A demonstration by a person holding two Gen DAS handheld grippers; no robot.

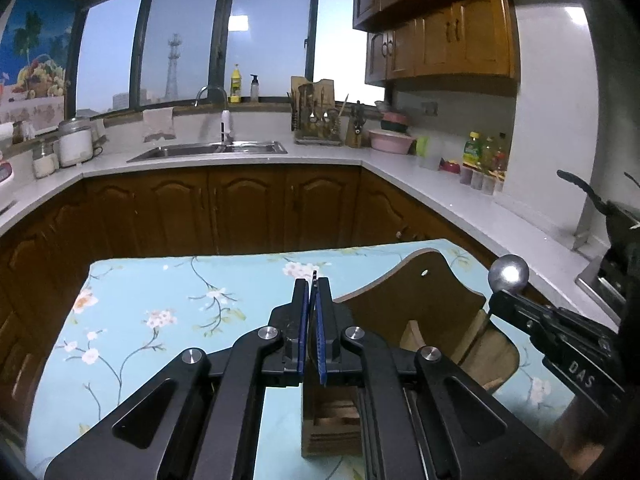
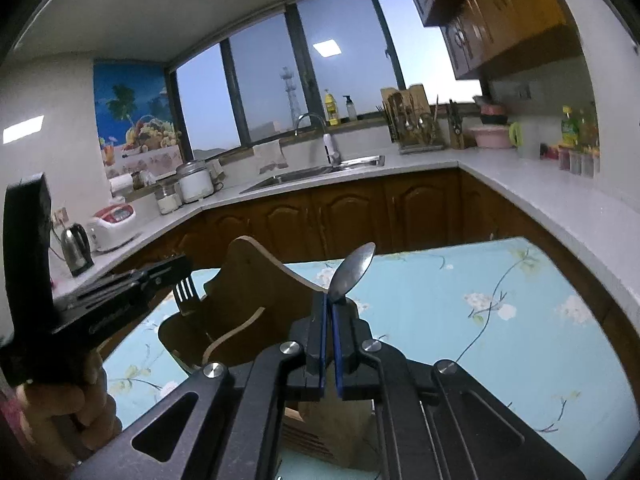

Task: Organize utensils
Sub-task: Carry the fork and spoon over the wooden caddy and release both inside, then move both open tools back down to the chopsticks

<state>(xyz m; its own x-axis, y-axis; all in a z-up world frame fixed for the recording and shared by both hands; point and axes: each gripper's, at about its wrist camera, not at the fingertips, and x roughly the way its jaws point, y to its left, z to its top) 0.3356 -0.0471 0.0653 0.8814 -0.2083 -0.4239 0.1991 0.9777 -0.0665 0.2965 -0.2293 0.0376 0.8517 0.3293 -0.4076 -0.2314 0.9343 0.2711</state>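
A wooden utensil holder (image 1: 432,304) with a curved back stands on the floral table and also shows in the right wrist view (image 2: 256,292). My left gripper (image 1: 314,284) is shut on a metal fork (image 2: 185,294), tines up, held over the holder's left side; in its own view only the fork's thin edge (image 1: 314,276) shows. My right gripper (image 2: 329,300) is shut on a metal spoon (image 2: 354,268), bowl up, above the holder. The spoon's bowl (image 1: 509,274) also shows in the left wrist view, at the right gripper's tip (image 1: 496,300).
The table wears a light blue floral cloth (image 1: 180,300). Beyond it run wooden cabinets, a grey counter with a sink (image 1: 212,151), a utensil rack (image 1: 318,124), bottles (image 1: 484,160), a kettle (image 2: 77,248) and a rice cooker (image 2: 114,226).
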